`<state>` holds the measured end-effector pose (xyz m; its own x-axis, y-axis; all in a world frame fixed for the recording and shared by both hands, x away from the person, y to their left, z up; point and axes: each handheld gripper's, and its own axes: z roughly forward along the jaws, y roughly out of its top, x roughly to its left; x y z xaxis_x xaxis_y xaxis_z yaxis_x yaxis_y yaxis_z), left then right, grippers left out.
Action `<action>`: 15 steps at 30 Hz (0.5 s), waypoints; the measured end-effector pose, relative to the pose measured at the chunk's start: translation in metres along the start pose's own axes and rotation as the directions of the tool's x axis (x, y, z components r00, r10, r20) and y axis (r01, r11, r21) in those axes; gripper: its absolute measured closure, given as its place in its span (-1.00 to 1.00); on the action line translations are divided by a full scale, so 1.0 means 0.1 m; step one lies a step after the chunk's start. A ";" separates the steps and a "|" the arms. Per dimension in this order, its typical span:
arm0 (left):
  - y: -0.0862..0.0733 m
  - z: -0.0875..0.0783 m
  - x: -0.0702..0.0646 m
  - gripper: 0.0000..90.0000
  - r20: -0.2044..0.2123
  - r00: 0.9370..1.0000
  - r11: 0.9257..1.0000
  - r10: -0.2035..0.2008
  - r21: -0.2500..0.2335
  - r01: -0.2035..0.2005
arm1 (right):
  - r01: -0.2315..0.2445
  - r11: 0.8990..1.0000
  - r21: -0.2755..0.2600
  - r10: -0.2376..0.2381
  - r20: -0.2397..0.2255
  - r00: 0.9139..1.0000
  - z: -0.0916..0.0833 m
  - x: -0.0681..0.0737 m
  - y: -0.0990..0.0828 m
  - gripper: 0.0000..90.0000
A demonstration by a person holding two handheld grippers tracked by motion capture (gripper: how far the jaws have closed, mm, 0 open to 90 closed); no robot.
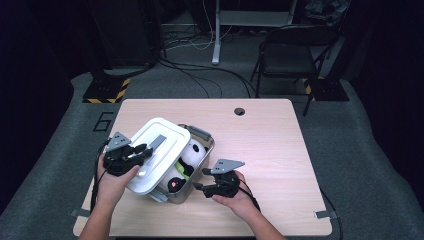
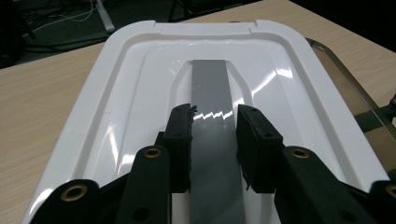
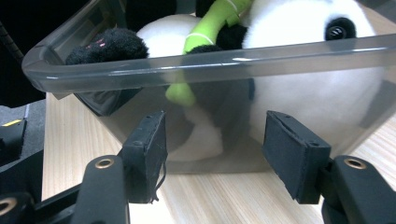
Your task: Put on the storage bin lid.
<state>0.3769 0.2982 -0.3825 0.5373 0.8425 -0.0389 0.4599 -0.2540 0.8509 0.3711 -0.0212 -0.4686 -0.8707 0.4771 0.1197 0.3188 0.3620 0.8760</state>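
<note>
So we've got a clear plastic bin (image 1: 200, 172) sitting near the front left of the desk (image 1: 270, 150), and it's stuffed with a plush panda (image 1: 192, 152): white body, black paws, and a green bamboo stick (image 3: 205, 32) tucked against it. In the right tool view we see the panda pressed right up against the bin's see-through wall, head toward the right, one black paw with pink pads up by the rim at the left.

The white lid (image 1: 155, 152) covers the bin's left part at a tilt, so the panda pokes out on the right side. Our left tool (image 1: 134, 152) has its jaws closed down on the grey handle strip (image 2: 212, 93) running along the middle of the lid, pads pressing on either edge of it.

Our right tool (image 1: 200, 185) sits low on the desk just beside the bin's right wall, jaws about half open and holding nothing. The wall is right in front of the pads, but we can't tell if they touch it.
</note>
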 end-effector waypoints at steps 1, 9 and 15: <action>0.00 0.02 -0.01 0.48 0.003 1.000 1.000 0.001 -0.003 -0.001 | -0.004 1.000 -0.002 0.004 0.004 1.000 -0.01 0.00 -0.01 -0.13; 0.03 0.13 -0.08 0.48 0.034 0.999 1.000 0.024 0.010 -0.025 | -0.024 1.000 -0.013 0.024 0.036 0.999 -0.13 -0.03 -0.06 -0.13; 0.08 0.23 -0.15 0.48 0.072 0.996 0.999 0.045 0.013 -0.046 | -0.034 0.999 -0.017 0.035 0.067 0.997 -0.23 -0.03 -0.11 -0.13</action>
<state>0.3887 0.2721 -0.3876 0.6069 0.7939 -0.0381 0.4441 -0.2990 0.8446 0.3616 -0.0457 -0.4680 -0.8317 0.5423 0.1189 0.3420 0.3316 0.8793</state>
